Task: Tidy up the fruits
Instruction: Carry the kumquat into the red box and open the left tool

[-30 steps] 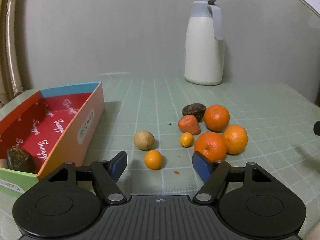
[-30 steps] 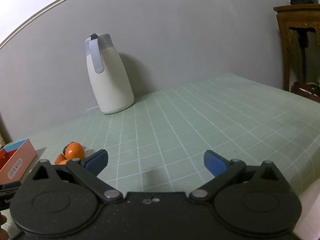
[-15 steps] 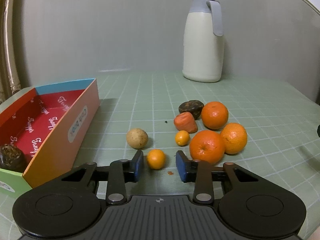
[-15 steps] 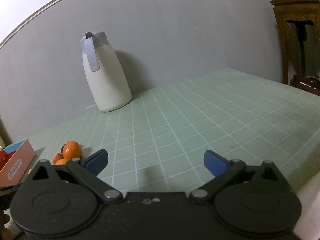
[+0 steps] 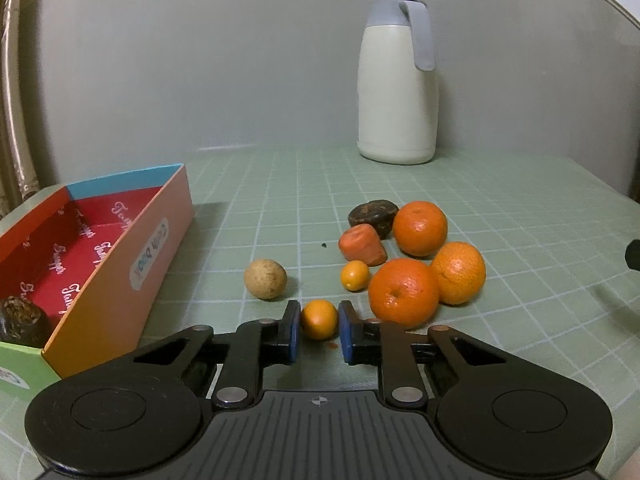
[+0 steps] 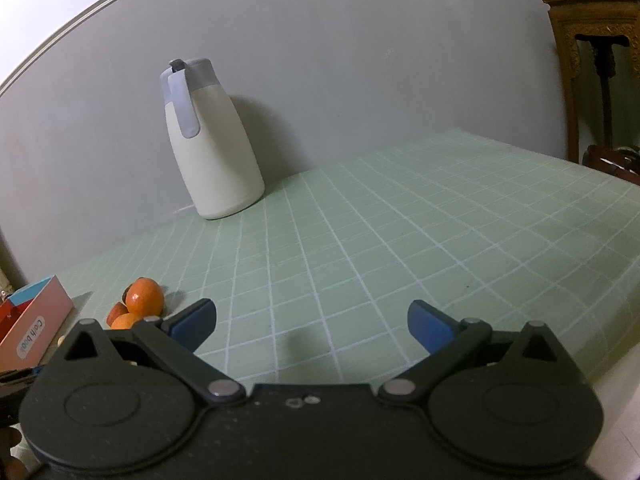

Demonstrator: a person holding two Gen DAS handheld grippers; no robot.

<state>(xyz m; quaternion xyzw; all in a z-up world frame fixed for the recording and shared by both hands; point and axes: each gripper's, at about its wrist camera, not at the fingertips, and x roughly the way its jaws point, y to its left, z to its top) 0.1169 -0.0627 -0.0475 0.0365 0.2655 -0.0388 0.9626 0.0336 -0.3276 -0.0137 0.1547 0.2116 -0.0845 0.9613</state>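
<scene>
My left gripper [image 5: 319,322] is shut on a small orange kumquat [image 5: 319,319] that rests on the green grid mat. Just beyond lie a tan round fruit [image 5: 265,279], a second small kumquat [image 5: 354,275], a reddish chunk [image 5: 362,244], a dark brown fruit [image 5: 373,212] and three oranges [image 5: 403,292]. A colourful open box [image 5: 100,256] stands at the left with a dark fruit [image 5: 20,320] in its near end. My right gripper [image 6: 311,320] is open and empty above bare mat; oranges [image 6: 144,302] and the box [image 6: 36,326] show at its left.
A cream jug with a grey lid [image 5: 397,80] stands at the back by the wall, also in the right wrist view [image 6: 208,144]. A carved wooden stand [image 6: 592,64] is beyond the table's right edge.
My left gripper moved forward and down to the small kumquat and its jaws closed from wide open onto it. The right gripper stayed open and shifted only slightly.
</scene>
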